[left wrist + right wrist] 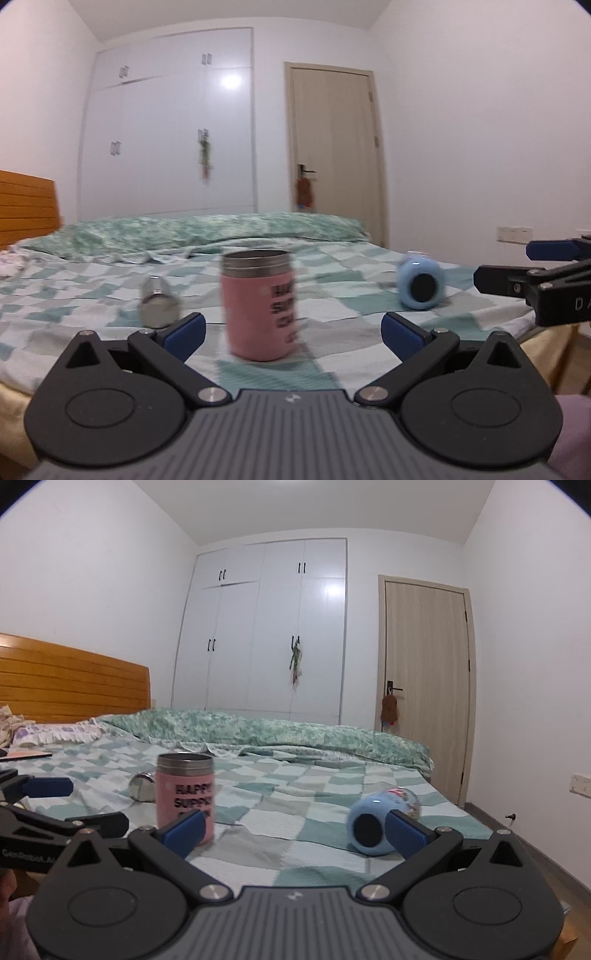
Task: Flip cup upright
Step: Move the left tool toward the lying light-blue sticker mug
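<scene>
A pink cup [260, 304] with a steel rim and black lettering stands upright on the checked bedspread [92, 291], mouth up. My left gripper [293, 338] is open and empty, its blue pads either side of the cup and short of it. The cup also shows in the right wrist view [184, 794], left of centre. A blue cup [373, 825] lies on its side with its dark mouth facing me. My right gripper [295, 830] is open and empty, its right pad in front of the blue cup. It also shows at the right edge of the left wrist view [517, 266].
A shiny steel cup [159, 302] lies on its side behind and left of the pink cup. A green quilt [277, 734] is bunched across the back of the bed. A wooden headboard [70, 683] is at left. A wardrobe and door stand behind.
</scene>
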The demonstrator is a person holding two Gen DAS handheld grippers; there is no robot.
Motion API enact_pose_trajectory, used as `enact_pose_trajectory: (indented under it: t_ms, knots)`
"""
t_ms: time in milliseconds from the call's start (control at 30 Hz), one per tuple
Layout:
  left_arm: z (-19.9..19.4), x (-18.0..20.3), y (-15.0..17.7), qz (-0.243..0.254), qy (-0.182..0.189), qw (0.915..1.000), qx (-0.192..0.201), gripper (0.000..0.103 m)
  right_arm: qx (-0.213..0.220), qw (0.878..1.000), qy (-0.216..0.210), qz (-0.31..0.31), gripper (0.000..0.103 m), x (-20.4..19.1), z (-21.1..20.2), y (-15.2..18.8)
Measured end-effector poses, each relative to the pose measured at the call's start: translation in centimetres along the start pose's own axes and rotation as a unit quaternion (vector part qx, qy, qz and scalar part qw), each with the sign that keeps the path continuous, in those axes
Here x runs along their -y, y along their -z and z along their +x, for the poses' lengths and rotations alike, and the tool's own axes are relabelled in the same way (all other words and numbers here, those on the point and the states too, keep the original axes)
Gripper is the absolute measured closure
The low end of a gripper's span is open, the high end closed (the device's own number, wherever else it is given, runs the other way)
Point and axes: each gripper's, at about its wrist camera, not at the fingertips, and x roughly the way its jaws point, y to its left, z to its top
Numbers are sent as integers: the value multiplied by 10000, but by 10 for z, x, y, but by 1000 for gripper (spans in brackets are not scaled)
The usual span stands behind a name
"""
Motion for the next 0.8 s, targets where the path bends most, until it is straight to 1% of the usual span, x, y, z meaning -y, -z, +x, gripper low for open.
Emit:
enact_pose_trajectory:
  t_ms: [233,400,633,800]
  knots:
    - [37,30,-22,73,471,9984,-309,0,-290,9993,152,-174,0,49,-2,-19]
    - [73,56,-45,176,753,9957,-514,0,-561,9979,264,-195,0,88,10,-28]
    - [136,85,-84,208,1159,9889,-901,0,-955,9945,365,-249,0,136,41,-35]
    - [188,108,-105,357,1378,9828,-1174,0,-1244,9912,382,-244,0,155,72,-34]
